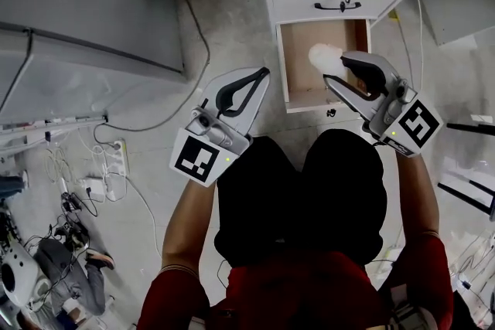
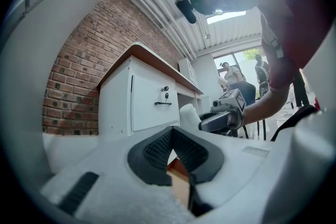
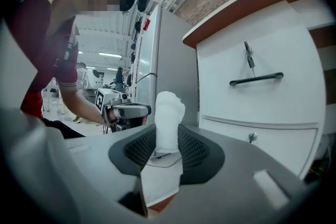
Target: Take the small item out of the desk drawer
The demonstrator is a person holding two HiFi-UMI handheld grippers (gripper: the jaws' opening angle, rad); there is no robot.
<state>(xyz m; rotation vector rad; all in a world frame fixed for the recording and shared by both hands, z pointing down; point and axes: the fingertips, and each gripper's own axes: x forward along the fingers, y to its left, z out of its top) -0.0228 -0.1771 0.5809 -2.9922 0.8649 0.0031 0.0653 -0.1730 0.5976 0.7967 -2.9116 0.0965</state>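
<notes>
Your left tongs (image 1: 265,73) are closed on nothing, left of the open drawer (image 1: 300,77). Your right tongs (image 1: 334,66) pinch the small white item (image 1: 323,56) by its lower end above the drawer's right side. That shallow hold on something soft could let it drop inside.

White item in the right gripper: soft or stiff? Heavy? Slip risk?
Probably soft: the white item has a lumpy, crumpled outline, so it may compress. Likely light: the right gripper grips only its near end, yet it sticks out past the jaws without drooping. Slipping seems unlikely against the ribbed pads.
</notes>
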